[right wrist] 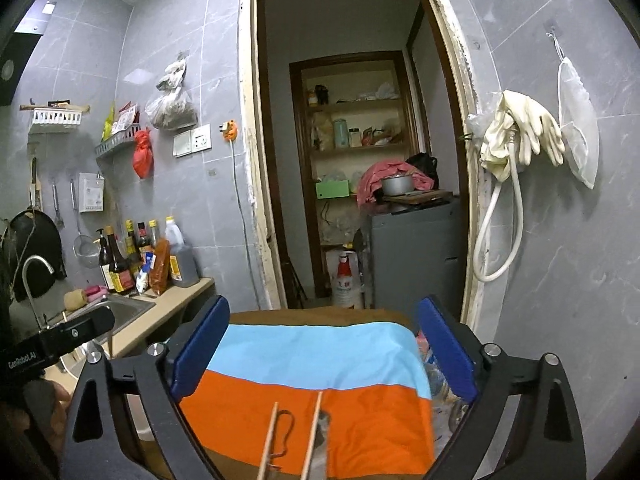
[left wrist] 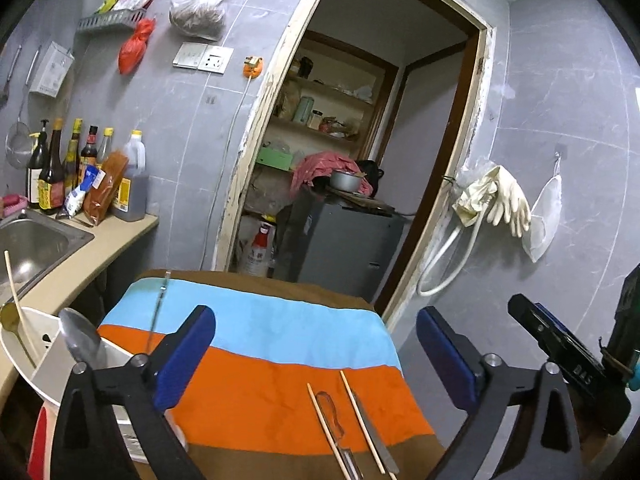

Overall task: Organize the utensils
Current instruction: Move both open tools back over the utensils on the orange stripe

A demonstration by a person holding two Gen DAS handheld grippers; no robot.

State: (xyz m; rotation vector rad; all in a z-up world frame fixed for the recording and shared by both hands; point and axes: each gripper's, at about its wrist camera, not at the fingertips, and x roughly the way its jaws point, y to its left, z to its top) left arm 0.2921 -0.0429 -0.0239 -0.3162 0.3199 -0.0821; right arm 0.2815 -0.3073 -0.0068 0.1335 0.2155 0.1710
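Observation:
A striped brown, blue and orange cloth (left wrist: 280,328) covers the table. On its near orange band lie two wooden chopsticks (left wrist: 362,420), a wire-loop-handled utensil (left wrist: 334,412) and a flat metal blade (left wrist: 378,440). My left gripper (left wrist: 316,320) hovers open above the cloth, with nothing between its blue pads. At the left stands a white utensil holder (left wrist: 24,344) with a metal spoon (left wrist: 82,340), a chopstick and a thin metal rod in it. My right gripper (right wrist: 324,312) is open and empty too, over the same chopsticks (right wrist: 270,440) and loop-handled utensil (right wrist: 286,432).
A steel sink (left wrist: 32,240) and sauce bottles (left wrist: 80,172) sit on the counter at the left. Beyond the table is a doorway with a grey cabinet (left wrist: 344,240) and shelves. Rubber gloves (left wrist: 504,200) and a hose hang on the right wall.

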